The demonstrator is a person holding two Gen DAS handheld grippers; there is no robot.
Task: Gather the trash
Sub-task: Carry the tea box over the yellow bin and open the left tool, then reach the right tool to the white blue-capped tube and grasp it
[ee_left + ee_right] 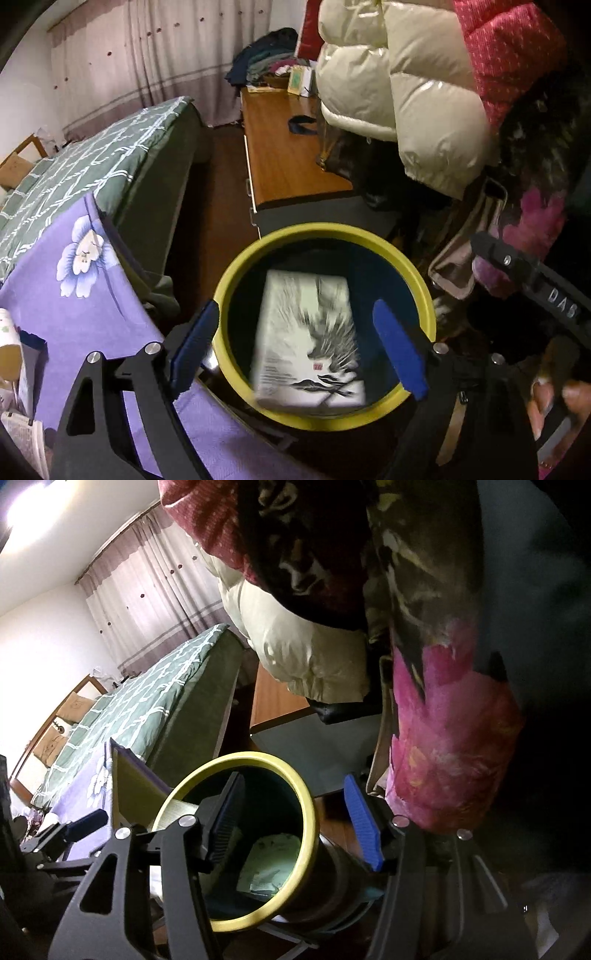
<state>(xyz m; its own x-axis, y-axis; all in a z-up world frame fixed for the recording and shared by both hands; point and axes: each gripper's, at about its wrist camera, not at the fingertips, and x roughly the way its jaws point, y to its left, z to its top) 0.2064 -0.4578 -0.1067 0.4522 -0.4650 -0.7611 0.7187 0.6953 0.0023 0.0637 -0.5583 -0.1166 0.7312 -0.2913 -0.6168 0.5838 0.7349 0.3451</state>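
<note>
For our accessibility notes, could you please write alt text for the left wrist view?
A white box with black ink art, blurred, sits in the mouth of a yellow-rimmed bin, between the open blue fingers of the left gripper. A purple floral cloth lies left; a green checked bed is behind.

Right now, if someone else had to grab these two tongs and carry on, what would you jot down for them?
Left tongs: open, nothing between the pads, poised over the yellow-rimmed bin.
White printed box: blurred, loose in the bin's mouth, apparently dropping in.
Right tongs: jaws apart around the bin's rim; contact is unclear.
Done: the box is off the left tongs; pale paper already lies in the bin.
Left: probably more trash from the purple flowered cloth; items show at its edge.
</note>
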